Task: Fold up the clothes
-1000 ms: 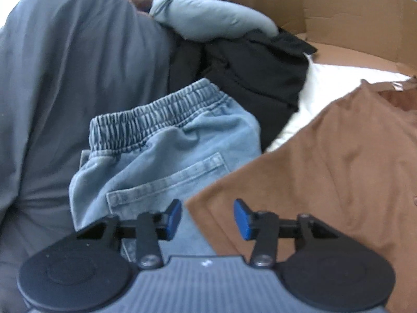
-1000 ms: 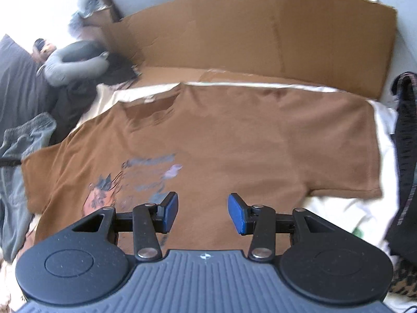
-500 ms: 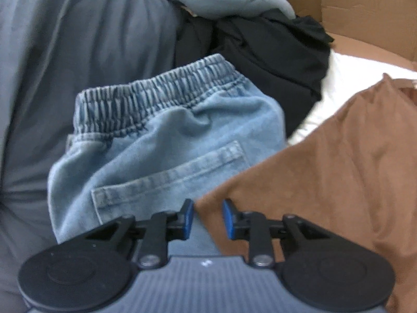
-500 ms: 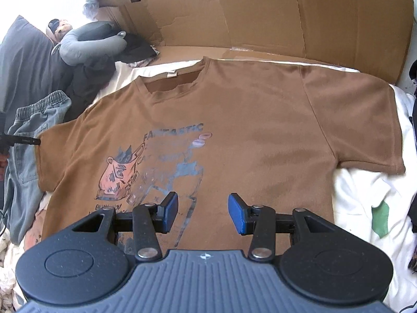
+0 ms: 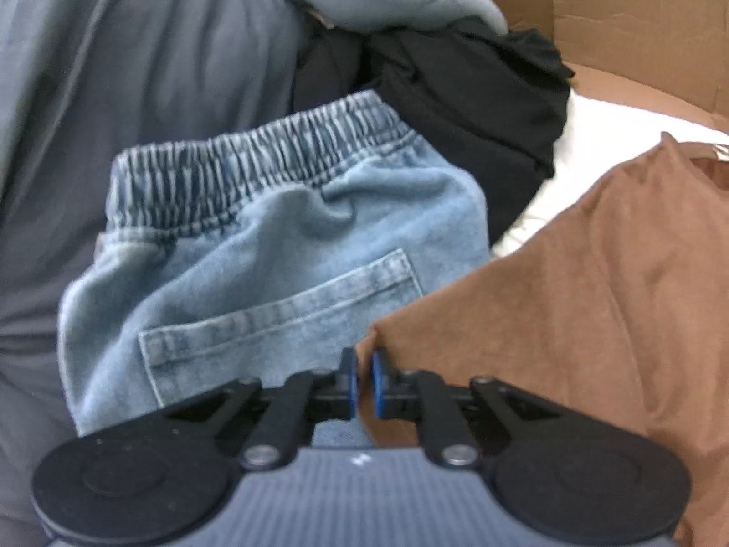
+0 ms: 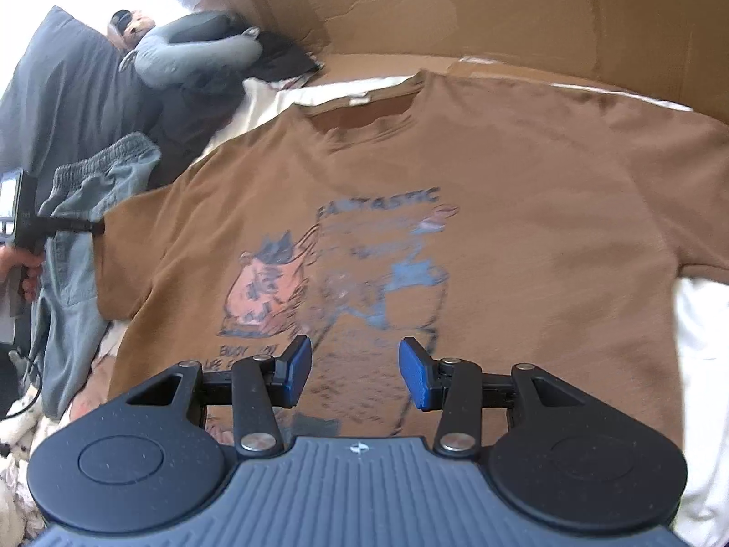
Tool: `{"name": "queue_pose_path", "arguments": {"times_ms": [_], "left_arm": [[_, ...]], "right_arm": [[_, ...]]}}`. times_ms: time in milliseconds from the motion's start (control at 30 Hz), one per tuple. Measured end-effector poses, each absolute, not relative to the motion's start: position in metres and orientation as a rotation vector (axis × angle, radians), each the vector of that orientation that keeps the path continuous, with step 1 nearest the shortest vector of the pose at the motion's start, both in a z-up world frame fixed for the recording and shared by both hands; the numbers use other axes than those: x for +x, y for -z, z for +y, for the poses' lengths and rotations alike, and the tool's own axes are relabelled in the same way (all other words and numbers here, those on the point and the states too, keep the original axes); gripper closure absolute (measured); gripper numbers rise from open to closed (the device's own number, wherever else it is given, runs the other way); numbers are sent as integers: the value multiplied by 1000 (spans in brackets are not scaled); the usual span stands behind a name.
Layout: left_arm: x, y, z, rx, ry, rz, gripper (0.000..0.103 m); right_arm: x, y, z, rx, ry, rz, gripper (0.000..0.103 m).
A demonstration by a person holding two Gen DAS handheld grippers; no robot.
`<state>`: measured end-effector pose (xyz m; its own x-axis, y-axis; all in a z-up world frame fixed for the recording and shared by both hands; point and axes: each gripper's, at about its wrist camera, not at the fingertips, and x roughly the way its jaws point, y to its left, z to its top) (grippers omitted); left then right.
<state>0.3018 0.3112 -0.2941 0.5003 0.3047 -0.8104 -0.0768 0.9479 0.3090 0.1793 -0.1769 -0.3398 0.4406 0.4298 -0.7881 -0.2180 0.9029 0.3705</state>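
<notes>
A brown T-shirt [image 6: 524,182] with a printed front lies spread flat, chest up, on a white sheet. My left gripper [image 5: 363,380] is shut on the corner of its left sleeve [image 5: 387,342], where the sleeve overlaps light blue denim shorts [image 5: 273,250]. In the right wrist view that left gripper [image 6: 93,227] pinches the sleeve edge, with a hand [image 6: 23,269] behind it. Over the lower part of the print my right gripper [image 6: 355,371] hovers open, with nothing between its pads.
A cardboard wall [image 6: 501,13] runs along the far side. A grey pillow [image 6: 59,91], a grey neck pillow [image 6: 191,50] and a black garment [image 5: 455,91] crowd the far left. White sheet [image 6: 701,342] shows to the right of the shirt.
My left gripper's jaws have come together on the sleeve corner. My right gripper, still open, has moved across the shirt so that the print now lies straight ahead of it.
</notes>
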Motion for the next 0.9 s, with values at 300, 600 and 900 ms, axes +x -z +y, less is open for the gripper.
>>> {"name": "queue_pose_path", "arguments": {"times_ms": [300, 600, 900], "left_arm": [[306, 266, 323, 230, -277, 976, 98], [328, 267, 330, 287, -290, 979, 98], [353, 284, 328, 338, -293, 1013, 97]], "right_arm": [[178, 344, -160, 192, -453, 1068, 53], [181, 350, -153, 194, -461, 1087, 53], [178, 356, -144, 185, -475, 1110, 52]]}}
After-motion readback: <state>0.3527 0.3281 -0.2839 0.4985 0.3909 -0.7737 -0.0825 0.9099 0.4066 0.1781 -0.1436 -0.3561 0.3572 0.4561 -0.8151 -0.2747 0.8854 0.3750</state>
